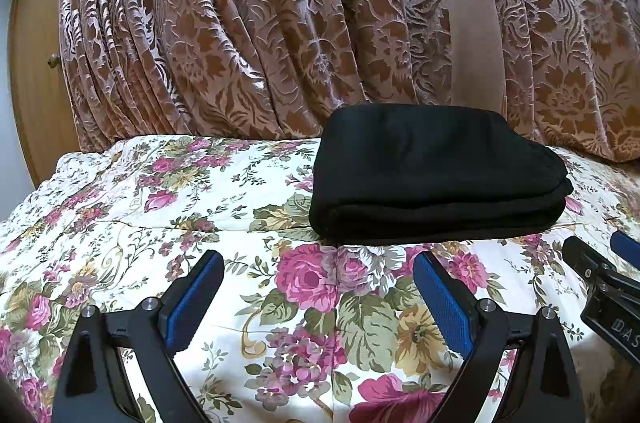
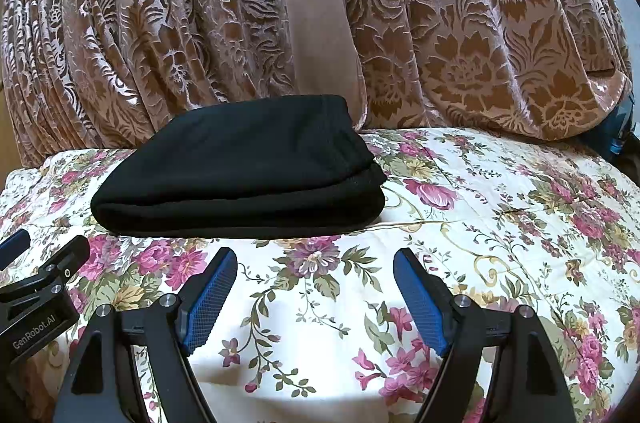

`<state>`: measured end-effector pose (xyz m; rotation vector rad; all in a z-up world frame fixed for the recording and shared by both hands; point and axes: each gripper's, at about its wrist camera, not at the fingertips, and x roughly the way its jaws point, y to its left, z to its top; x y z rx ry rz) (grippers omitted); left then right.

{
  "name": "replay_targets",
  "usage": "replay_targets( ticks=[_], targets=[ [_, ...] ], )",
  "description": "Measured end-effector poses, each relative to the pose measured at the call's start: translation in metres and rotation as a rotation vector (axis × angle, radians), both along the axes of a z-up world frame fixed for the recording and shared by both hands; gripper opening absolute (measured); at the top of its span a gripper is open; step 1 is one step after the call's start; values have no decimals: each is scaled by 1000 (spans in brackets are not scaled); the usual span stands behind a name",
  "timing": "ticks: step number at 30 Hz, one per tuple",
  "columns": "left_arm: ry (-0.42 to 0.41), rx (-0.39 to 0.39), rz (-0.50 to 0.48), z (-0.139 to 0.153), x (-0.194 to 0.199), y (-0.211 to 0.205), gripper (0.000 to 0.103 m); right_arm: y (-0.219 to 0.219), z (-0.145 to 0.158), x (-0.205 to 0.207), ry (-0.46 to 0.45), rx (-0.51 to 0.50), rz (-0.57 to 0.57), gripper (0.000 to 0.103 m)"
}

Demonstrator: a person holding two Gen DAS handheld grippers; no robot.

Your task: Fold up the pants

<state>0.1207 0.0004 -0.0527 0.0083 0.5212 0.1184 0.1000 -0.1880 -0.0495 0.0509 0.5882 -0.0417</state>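
Observation:
The black pants [image 1: 436, 175] lie folded into a thick rectangular stack on the floral bedspread [image 1: 160, 207], close to the curtain. In the right wrist view the same pants [image 2: 240, 175] sit ahead and to the left. My left gripper [image 1: 318, 263] hovers over the bedspread just short of the pants, open, with nothing between its blue pads [image 1: 196, 299]. My right gripper [image 2: 314, 261] is also open and empty, a little in front of the stack's right end. Each gripper shows at the edge of the other's view: the right gripper [image 1: 608, 247], the left gripper [image 2: 44, 243].
A brown and silver patterned curtain [image 1: 260, 23] hangs right behind the bed. A wooden door [image 1: 36, 63] with a knob stands at the far left. The bedspread [image 2: 500, 207] stretches out to the right of the pants. Something blue [image 2: 618, 139] shows at the far right edge.

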Motion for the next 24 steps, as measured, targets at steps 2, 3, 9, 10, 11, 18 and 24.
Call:
replay_targets(
  ticks=[2,3,9,10,11,18,24],
  targets=[
    [1,-1,-1,0,0,0,96,0,0,0,0,0,0,82],
    [2,-1,0,-1,0,1,96,0,0,0,0,0,0,82],
    [3,-2,0,-1,0,0,96,0,0,0,3,2,-1,82],
    [3,-2,0,-1,0,0,96,0,-1,0,4,3,-1,82],
    [4,-2,0,-1,0,0,96,-1,-1,1,5,5,-1,82],
    [8,-3,-1,-2,1,1,96,-2,-2,1,6,10,-4,82],
    [9,-5,0,-3,1,1,96,-2,-2,1,6,11,-4,82]
  ],
)
